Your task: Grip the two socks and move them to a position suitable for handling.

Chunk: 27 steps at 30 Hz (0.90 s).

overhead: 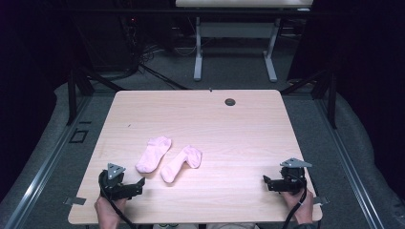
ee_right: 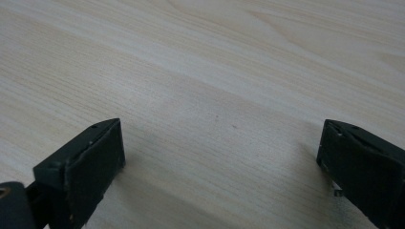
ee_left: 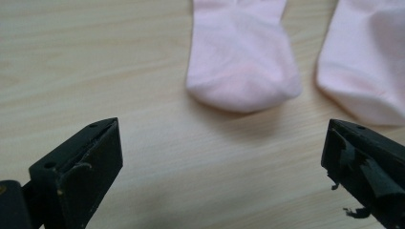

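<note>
Two pink socks lie flat on the light wooden table [overhead: 229, 133]. The left sock [overhead: 153, 153] and the right sock [overhead: 180, 162] lie side by side, slightly apart. My left gripper [overhead: 141, 182] rests near the front left edge, just short of the socks, open and empty. In the left gripper view the left sock's toe end [ee_left: 241, 52] lies ahead between the jaws, and the other sock [ee_left: 367, 62] is at the right. My right gripper [overhead: 265, 181] sits open at the front right, pointing left over bare wood [ee_right: 215, 95].
A round cable hole [overhead: 230, 101] sits near the table's far edge. Beyond the table stand a white desk's legs [overhead: 197, 62] on grey carpet. Black frame posts [overhead: 71, 95] flank the table.
</note>
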Tool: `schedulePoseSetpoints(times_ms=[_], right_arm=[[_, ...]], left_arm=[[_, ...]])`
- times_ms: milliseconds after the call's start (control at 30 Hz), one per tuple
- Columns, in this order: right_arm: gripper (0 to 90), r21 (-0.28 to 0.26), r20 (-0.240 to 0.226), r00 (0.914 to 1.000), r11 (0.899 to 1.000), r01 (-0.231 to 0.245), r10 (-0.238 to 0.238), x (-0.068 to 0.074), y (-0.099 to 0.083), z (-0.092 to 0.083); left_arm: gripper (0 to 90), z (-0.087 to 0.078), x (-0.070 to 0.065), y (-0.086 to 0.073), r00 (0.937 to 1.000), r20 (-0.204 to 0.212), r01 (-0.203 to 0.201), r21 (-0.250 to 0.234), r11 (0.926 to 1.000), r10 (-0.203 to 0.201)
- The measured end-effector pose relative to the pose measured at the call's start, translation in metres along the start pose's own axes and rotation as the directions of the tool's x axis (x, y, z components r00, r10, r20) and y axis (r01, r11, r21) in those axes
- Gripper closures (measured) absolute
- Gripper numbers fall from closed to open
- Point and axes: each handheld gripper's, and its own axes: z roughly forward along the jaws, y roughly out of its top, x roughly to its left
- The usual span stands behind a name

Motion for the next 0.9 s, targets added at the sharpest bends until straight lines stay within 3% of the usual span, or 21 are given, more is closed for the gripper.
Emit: schedulePoseSetpoints(times_ms=[100, 133, 167, 200, 267, 400, 500, 533, 567, 633, 667, 900], right_arm=[[1.5, -0.001, 0.001, 1.0000, 1.000, 0.000, 0.000, 0.000, 0.000, 0.000], [1.5, -0.001, 0.001, 1.0000, 1.000, -0.001, 0.001, 0.000, 0.000, 0.000], [1.5, 0.000, 0.001, 1.0000, 1.000, -0.001, 0.001, 0.000, 0.000, 0.000], [1.5, -0.002, 0.001, 1.0000, 1.000, 0.000, 0.000, 0.000, 0.000, 0.000], [1.5, -0.002, 0.000, 1.0000, 1.000, 0.000, 0.000, 0.000, 0.000, 0.000], [1.5, -0.005, 0.002, 1.0000, 1.000, -0.005, 0.005, 0.000, 0.000, 0.000], [1.6, -0.005, 0.002, 1.0000, 1.000, -0.005, 0.005, 0.000, 0.000, 0.000], [1.6, -0.005, 0.002, 1.0000, 1.000, -0.005, 0.005, 0.000, 0.000, 0.000], [1.6, -0.005, 0.002, 1.0000, 1.000, -0.005, 0.005, 0.000, 0.000, 0.000], [1.7, -0.006, 0.001, 1.0000, 1.000, -0.005, 0.006, 0.000, 0.000, 0.000], [1.7, -0.007, 0.001, 1.0000, 1.000, -0.005, 0.005, 0.000, 0.000, 0.000], [1.7, -0.007, 0.001, 1.0000, 1.000, -0.006, 0.006, 0.000, 0.000, 0.000]], left_arm=[[0.2, -0.002, -0.004, 0.008, 0.9995, 0.032, -0.009, -0.007, 0.9999, 0.009], [0.1, 0.000, -0.008, 0.016, 0.9976, 0.068, -0.017, 0.000, 0.9999, 0.017], [0.2, 0.000, -0.008, 0.016, 0.9976, 0.068, -0.017, 0.000, 0.9999, 0.017], [0.2, 0.002, -0.014, 0.023, 0.9948, 0.100, -0.016, 0.002, 0.9999, 0.016], [0.2, 0.003, -0.016, 0.026, 0.9938, 0.108, -0.025, 0.005, 0.9997, 0.025], [0.1, 0.012, -0.033, 0.039, 0.9833, 0.177, -0.045, 0.014, 0.9989, 0.042], [0.2, 0.017, -0.042, 0.044, 0.9791, 0.195, -0.062, 0.022, 0.9979, 0.056], [0.2, 0.022, -0.049, 0.047, 0.9731, 0.222, -0.071, 0.028, 0.9971, 0.063], [0.2, 0.022, -0.049, 0.047, 0.9731, 0.222, -0.071, 0.028, 0.9971, 0.063], [0.2, 0.029, -0.056, 0.050, 0.9674, 0.243, -0.084, 0.041, 0.9956, 0.071], [0.2, 0.035, -0.062, 0.053, 0.9612, 0.264, -0.096, 0.049, 0.9941, 0.080], [5.2, 0.051, -0.076, 0.060, 0.9545, 0.282, -0.131, 0.101, 0.9863, 0.097]])
